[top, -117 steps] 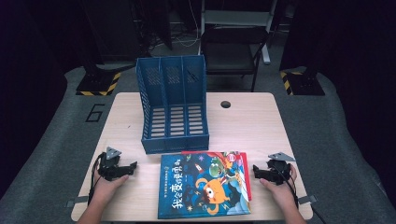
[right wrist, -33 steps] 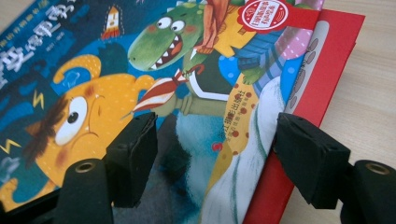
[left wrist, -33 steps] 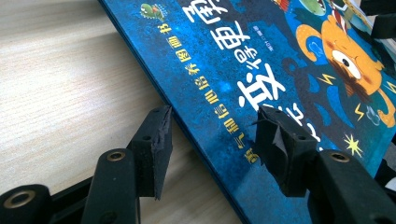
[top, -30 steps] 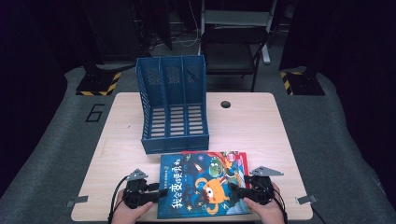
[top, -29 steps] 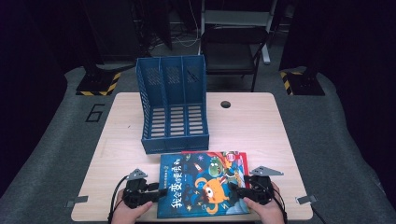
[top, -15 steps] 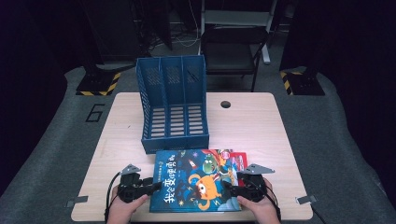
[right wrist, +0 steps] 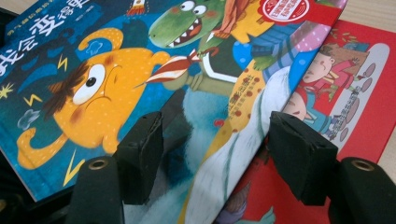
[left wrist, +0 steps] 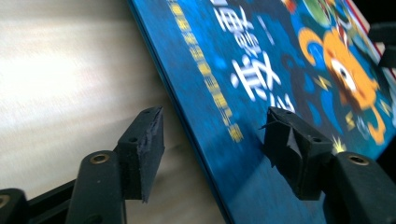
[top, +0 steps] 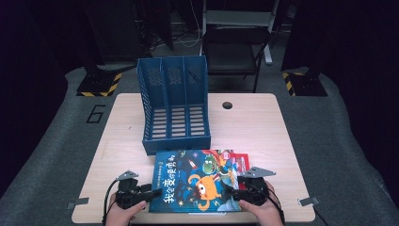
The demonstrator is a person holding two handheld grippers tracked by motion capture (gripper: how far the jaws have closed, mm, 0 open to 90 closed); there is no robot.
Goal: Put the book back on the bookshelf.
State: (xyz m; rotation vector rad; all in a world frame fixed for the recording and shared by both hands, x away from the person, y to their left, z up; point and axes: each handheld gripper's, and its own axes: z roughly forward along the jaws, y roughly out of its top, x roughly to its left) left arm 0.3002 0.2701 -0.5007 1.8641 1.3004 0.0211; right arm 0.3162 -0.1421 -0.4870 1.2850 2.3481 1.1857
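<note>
A: Where's the book?

B: Blue hardcover picture book with an orange cartoon monster on the cover [top: 195, 181] lies at the near edge of the pale wooden table [top: 254, 127], just in front of the blue plastic three-slot file rack [top: 175, 106]. It sits on top of a red-covered picture book [top: 239, 161], which sticks out at its right.

A: Left gripper?

B: Left gripper [top: 149, 194] is at the blue book's left edge. In the left gripper view the jaws straddle that edge, one over bare table, the other over the cover. Wide gap, pads not pressing. They've just been opening, with the book's edge between them.

A: Right one?

B: Right gripper [top: 229, 192] is at the blue book's right side. In the right gripper view one jaw is over the blue cover, the other over the red book. Jaws wide, no clamp visible. They've just been closing slightly, with the blue book's right edge between them.

A: Blue book flat?

B: Can't tell for sure; the left gripper view is blurred.
</note>
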